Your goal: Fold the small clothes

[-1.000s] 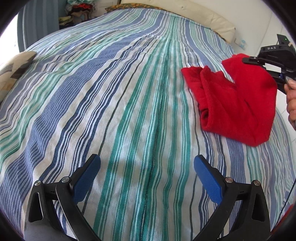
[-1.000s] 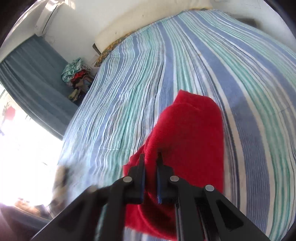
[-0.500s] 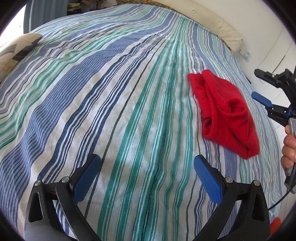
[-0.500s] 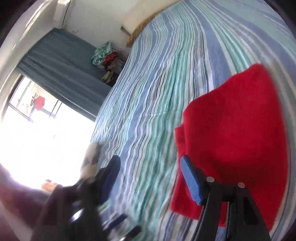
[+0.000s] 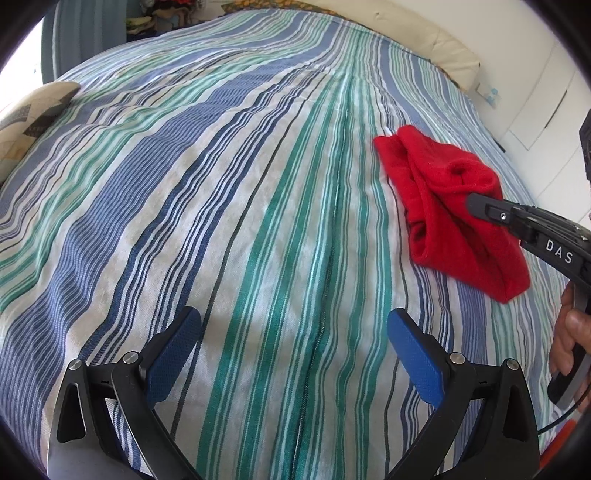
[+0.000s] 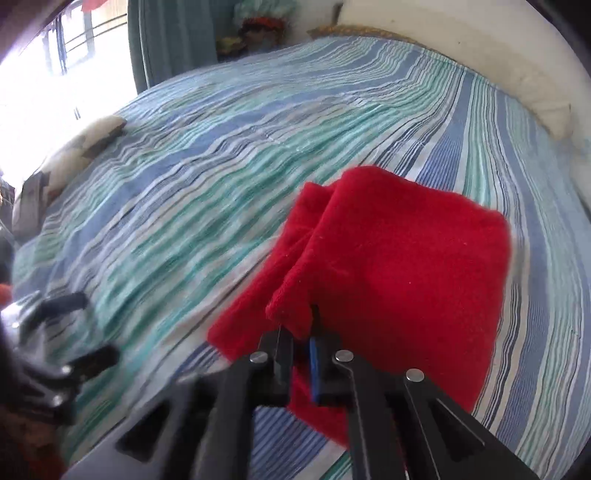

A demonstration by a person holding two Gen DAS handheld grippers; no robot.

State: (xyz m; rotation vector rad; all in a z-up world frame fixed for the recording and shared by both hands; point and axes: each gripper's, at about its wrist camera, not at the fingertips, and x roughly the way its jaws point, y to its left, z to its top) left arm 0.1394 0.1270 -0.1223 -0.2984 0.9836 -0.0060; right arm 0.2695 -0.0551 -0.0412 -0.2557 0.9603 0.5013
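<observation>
A small red fleece garment point(image 5: 447, 206) lies folded on the striped bedspread point(image 5: 221, 221), to the right of the left gripper. My left gripper point(image 5: 291, 343) is open and empty, low over the bedspread, well short of the garment. My right gripper point(image 6: 301, 332) is shut on the near edge of the red garment point(image 6: 388, 266); its blue pads are almost together with a fold of cloth between them. In the left wrist view the right gripper point(image 5: 480, 206) reaches over the garment from the right.
A patterned cushion point(image 5: 33, 110) lies at the bed's left edge. A cream headboard pad point(image 5: 424, 40) runs along the far side. A pile of clothes point(image 6: 258, 29) and a blue curtain point(image 6: 170, 37) stand beyond the bed. The white wall point(image 5: 535, 103) is at the right.
My right gripper was shut on the garment, opened and let it drop folded, and has now closed on its near edge. The left gripper stayed open and barely moved.
</observation>
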